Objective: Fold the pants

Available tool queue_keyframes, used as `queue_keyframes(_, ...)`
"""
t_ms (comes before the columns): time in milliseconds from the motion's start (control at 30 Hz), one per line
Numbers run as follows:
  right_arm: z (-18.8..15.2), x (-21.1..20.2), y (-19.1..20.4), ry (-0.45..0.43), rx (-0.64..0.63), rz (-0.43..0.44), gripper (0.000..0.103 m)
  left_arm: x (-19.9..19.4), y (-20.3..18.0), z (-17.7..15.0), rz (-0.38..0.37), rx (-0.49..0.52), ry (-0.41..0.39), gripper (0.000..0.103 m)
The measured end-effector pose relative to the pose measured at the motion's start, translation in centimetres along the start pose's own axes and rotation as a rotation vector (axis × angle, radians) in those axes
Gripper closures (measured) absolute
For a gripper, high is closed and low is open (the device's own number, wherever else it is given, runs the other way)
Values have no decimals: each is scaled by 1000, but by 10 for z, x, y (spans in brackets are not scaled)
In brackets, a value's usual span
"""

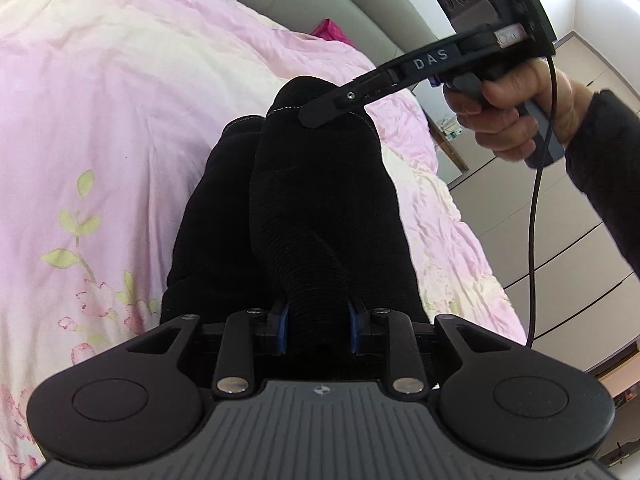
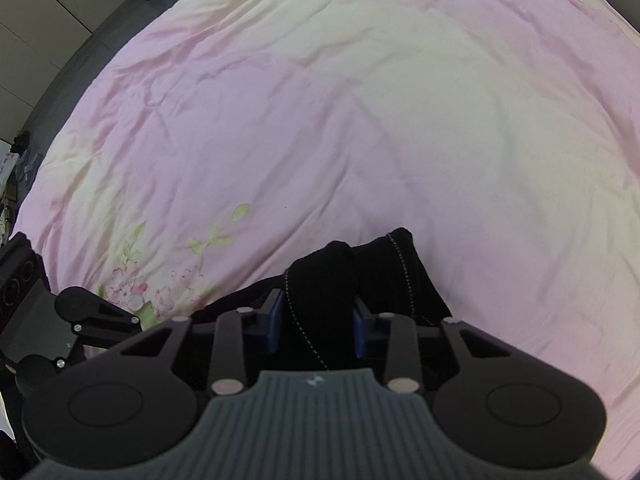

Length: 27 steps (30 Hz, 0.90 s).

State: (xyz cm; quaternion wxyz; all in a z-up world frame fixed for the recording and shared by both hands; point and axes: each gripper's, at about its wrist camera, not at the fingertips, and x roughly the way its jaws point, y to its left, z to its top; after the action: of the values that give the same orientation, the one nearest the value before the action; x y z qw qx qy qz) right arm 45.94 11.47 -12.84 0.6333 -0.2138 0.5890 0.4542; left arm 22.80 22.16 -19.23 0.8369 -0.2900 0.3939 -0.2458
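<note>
The pants (image 1: 320,200) are black matt cloth, ribbed in places, with pale stitching along the seams. The quilt (image 1: 100,100) is smooth, lightly creased pink cloth. Both grippers (image 1: 319,330) (image 2: 319,326) look like matt black plastic, with shiny metal pins and blue, perhaps rubber, pads (image 1: 283,330).

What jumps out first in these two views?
The black pants dominate: a dark bunch of fabric running up the middle of the left wrist view, clamped between the left gripper fingers at the bottom. The right gripper grips another stitched edge of the same pants low in its own view. Behind everything spreads the pink and cream floral quilt, filling most of both pictures.
</note>
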Motion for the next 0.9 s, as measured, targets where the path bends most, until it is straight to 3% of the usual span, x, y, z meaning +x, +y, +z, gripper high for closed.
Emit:
queue_keyframes(67,-7,-14,5,-44,7,17,78,-12,-11,-1,-37,25,-24,75)
queue_keyframes(167,-18,-44,7,-128,48,65,79,-42,-24,1,-162,9,-90,76)
queue_keyframes(233,-22,-65,9,-190,72,101,79,-59,-26,0,-174,12,-134,76)
queue_keyframes(333,-18,-89,19,-267,77,146,80,-74,-7,0,-128,-67,-173,76)
queue_keyframes(433,0,-78,28,-275,79,142,82,-65,25,1,-17,-189,-116,76)
queue_keyframes(500,15,-51,28,-248,96,124,83,-44,41,-3,68,-228,-43,76)
queue_keyframes(567,25,-8,25,-190,106,75,83,-19,54,-12,105,-272,22,75)
queue_keyframes(667,24,59,15,-115,146,-31,76,-7,54,-14,142,-235,23,74)
queue_keyframes(767,9,71,10,-220,210,-36,70,-12,64,-14,89,-287,8,71)
queue_keyframes(900,-29,26,25,-404,198,-68,69,-12,66,-15,83,-284,9,69)
